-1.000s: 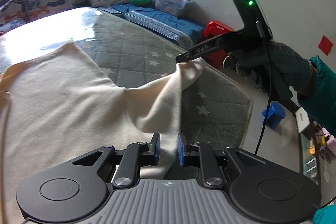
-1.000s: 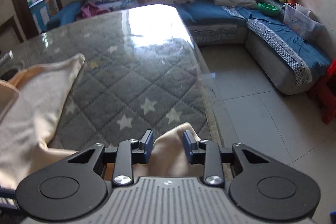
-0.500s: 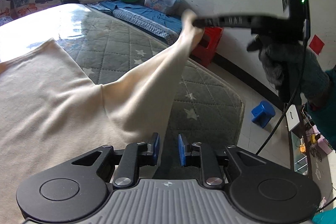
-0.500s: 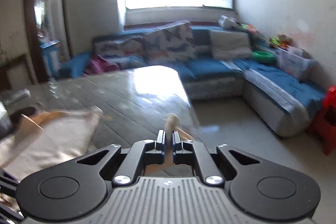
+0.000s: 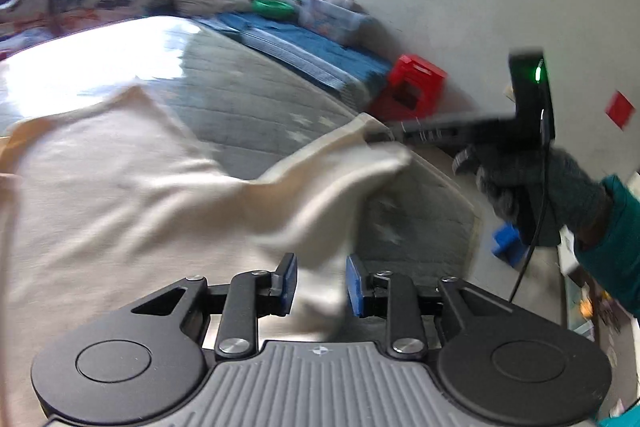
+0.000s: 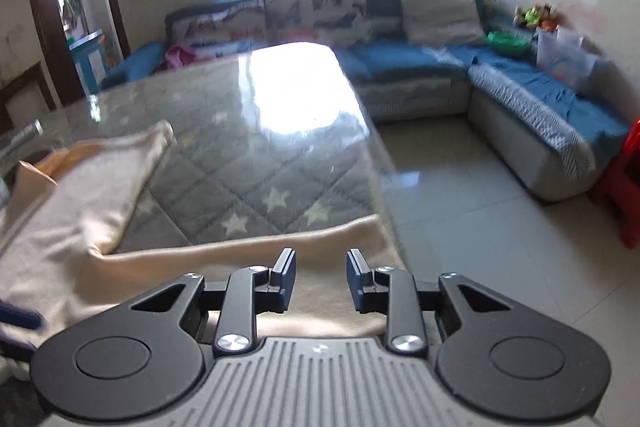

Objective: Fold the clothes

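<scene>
Where half a second ago the right hand-held gripper pinched the cream garment's corner aloft, its jaws now stand parted over cloth lying along the table edge, seemingly a corner repositioned. The left hand-held gripper gapes too, cloth loose between.
</scene>
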Available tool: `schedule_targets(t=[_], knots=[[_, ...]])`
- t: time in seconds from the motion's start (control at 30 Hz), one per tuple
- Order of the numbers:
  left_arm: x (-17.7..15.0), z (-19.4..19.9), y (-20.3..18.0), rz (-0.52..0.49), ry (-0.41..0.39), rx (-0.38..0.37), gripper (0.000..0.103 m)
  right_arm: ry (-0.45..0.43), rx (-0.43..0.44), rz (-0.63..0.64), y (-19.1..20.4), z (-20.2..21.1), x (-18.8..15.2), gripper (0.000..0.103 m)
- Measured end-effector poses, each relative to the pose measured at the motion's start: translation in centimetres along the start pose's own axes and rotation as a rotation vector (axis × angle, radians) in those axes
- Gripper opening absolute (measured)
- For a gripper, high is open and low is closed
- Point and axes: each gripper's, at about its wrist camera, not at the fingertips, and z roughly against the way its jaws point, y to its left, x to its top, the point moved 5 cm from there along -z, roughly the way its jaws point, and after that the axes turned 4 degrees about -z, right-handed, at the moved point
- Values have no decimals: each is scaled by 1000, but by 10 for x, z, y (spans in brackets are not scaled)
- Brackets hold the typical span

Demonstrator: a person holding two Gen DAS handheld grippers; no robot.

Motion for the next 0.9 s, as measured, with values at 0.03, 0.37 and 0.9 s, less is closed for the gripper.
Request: schedule_targets(t=[0.03,0.37,0.9], knots=[[2,4,12,19,-9,49,33,19,-13,7,1,-6,-1,28],[15,29,122,219,-77,468,43,-28,31,101,34,-9,22,28],[5,10,142,123,-65,554,4,-46,206,271,123,-10,39,35]])
